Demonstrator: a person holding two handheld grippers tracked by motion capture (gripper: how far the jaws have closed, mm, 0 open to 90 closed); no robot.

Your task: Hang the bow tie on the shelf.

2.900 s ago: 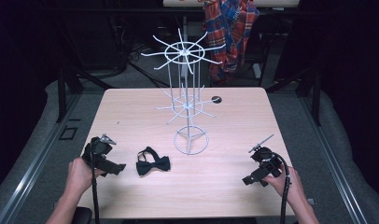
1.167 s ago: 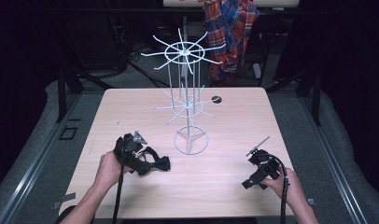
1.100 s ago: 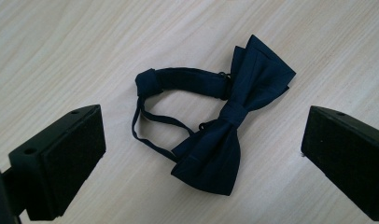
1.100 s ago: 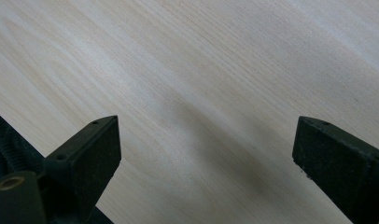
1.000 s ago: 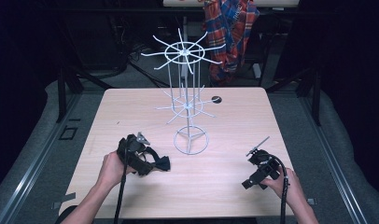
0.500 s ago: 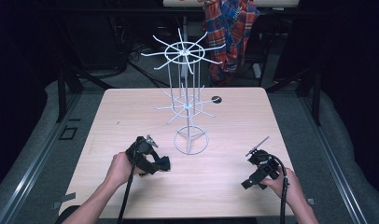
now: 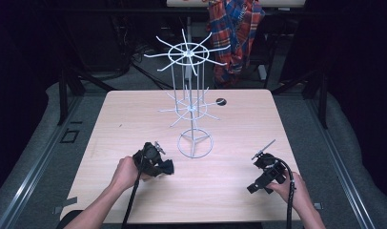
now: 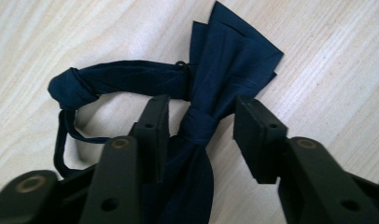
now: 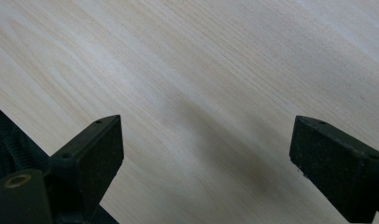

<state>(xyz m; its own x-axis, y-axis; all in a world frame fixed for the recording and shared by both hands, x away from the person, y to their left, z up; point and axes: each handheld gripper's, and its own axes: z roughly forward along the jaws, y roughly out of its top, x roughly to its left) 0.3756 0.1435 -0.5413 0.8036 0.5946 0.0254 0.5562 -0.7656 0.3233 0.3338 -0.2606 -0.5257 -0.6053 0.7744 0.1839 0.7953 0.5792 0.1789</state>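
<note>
stage: as i read it from up here, the job is to pick up the bow tie (image 8: 211, 112) and likely hang it on the white wire rack (image 7: 193, 105); i am at the grasp, nothing lifted yet.
bow tie: dark navy, lying flat on the wooden table (image 7: 229, 191), near the front left, just short of the rack's ring base; its neck strap loops off to one side in the left gripper view.
left gripper (image 8: 201, 121): jaws parted to a narrow gap and straddling the tie's centre knot, one jaw on each side; there is daylight between the knot and the farther jaw, so i judge it not yet clamped.
left gripper from above (image 7: 158, 160): low over the tie, my left hand (image 7: 127, 172) behind it.
right gripper (image 9: 204, 144): jaws spread wide over bare wood, holding nothing.
right gripper from above (image 7: 267, 168): resting near the front right of the table, well apart from the tie and the rack.
done: approach and alignment on the knot.
left: close on the knot, lift, carry to the rack, and hook the strap over one of its arms; every arm looks bare now.
watch: the cloth is soft, so a pinch off the knot could slip.
</note>
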